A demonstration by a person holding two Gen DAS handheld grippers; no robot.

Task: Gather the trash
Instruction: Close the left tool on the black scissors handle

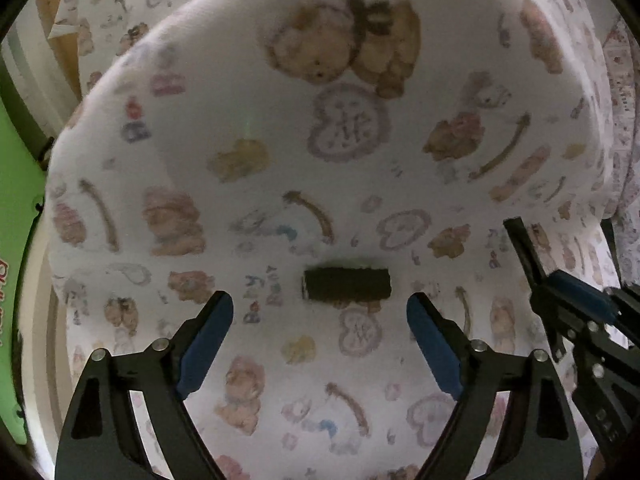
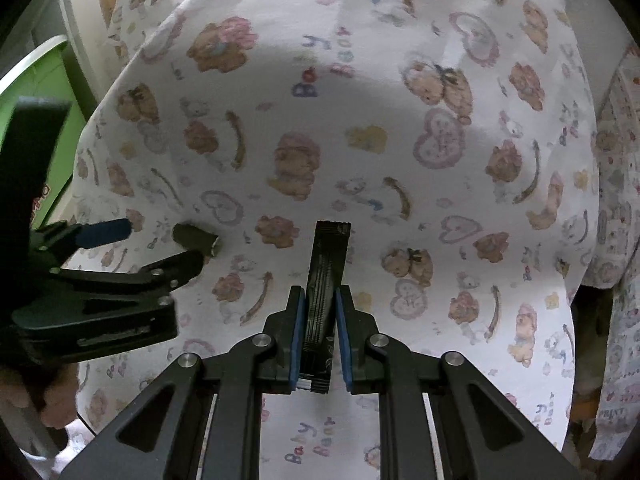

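Jaws on the left gripper (image 1: 320, 308) stood wide apart with nothing between the blue pads (image 1: 206, 344); no contact with anything. Right gripper (image 2: 320, 300) was nearly closed, pads clamped on a long black sachet (image 2: 326, 264) that stuck out forward past the fingertips, one end tucked back between the fingers.

Second piece of trash, a short dark roll (image 1: 346, 284), lay on its side on the printed cloth (image 1: 240, 92), a white cover with teddy bears and hearts over a rounded table. In the left wrist view the roll sat just ahead of the open fingertips, roughly centred on the gap, well in from the cloth's edges. In the right wrist view the same roll (image 2: 196, 238) was toward the left edge of the cloth, lying between the left gripper's two fingers (image 2: 104, 230) but apart from both.

Right gripper showed at the right edge of the left wrist view (image 1: 576, 292), sachet strip (image 1: 524, 248) poking up from it, above the cloth's right side.

Green panel (image 1: 16, 240) with red lettering was beyond the cloth's left edge. Part of a hand (image 2: 52, 396) visible low at the left of the right wrist view, under the left gripper body.
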